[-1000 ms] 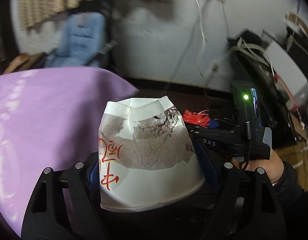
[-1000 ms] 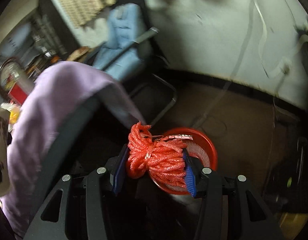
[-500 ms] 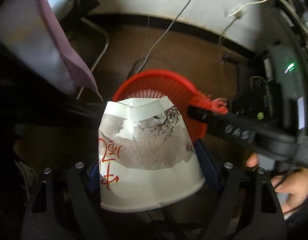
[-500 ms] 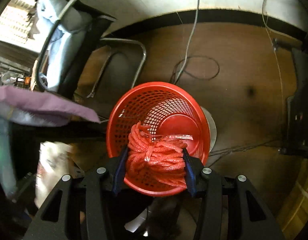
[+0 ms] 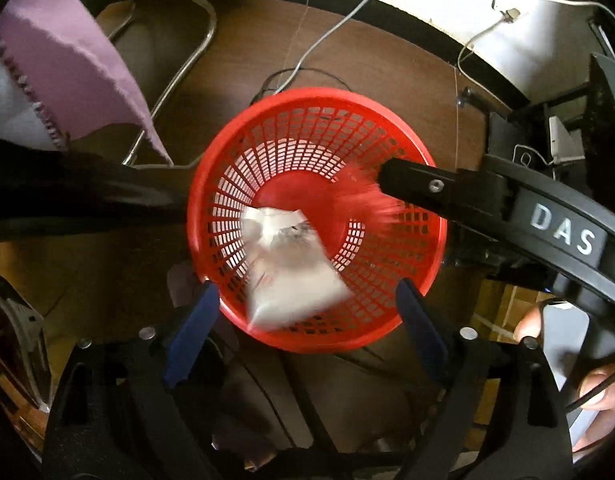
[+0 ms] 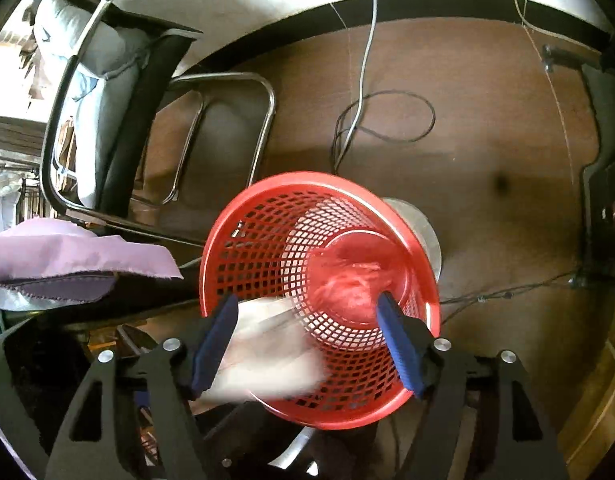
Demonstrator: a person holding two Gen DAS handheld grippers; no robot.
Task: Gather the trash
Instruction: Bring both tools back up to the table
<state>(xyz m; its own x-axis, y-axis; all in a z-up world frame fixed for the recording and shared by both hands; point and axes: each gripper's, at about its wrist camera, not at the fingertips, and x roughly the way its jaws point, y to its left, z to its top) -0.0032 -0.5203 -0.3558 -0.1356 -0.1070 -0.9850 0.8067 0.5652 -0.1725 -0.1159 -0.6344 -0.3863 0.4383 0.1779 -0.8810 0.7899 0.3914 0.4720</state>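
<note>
While both tongs, left gripper (image 5: 305,326) and right gripper (image 6: 307,340), stand spread and empty, the paper cup (image 5: 287,268) and red netting (image 6: 347,284) drop straight below into the red basket (image 5: 211,184).

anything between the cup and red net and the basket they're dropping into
Nothing visible does. The cup and the red net, both blurred, are already inside the rim of the basket, whose mouth is open. Both the left gripper and right gripper have their jaws spread, with nothing between them.

Paper cup (image 5: 285,268) and red netting (image 6: 351,280) smeared by blur; markings unreadable; chair (image 6: 95,92) cut off at edge.
</note>
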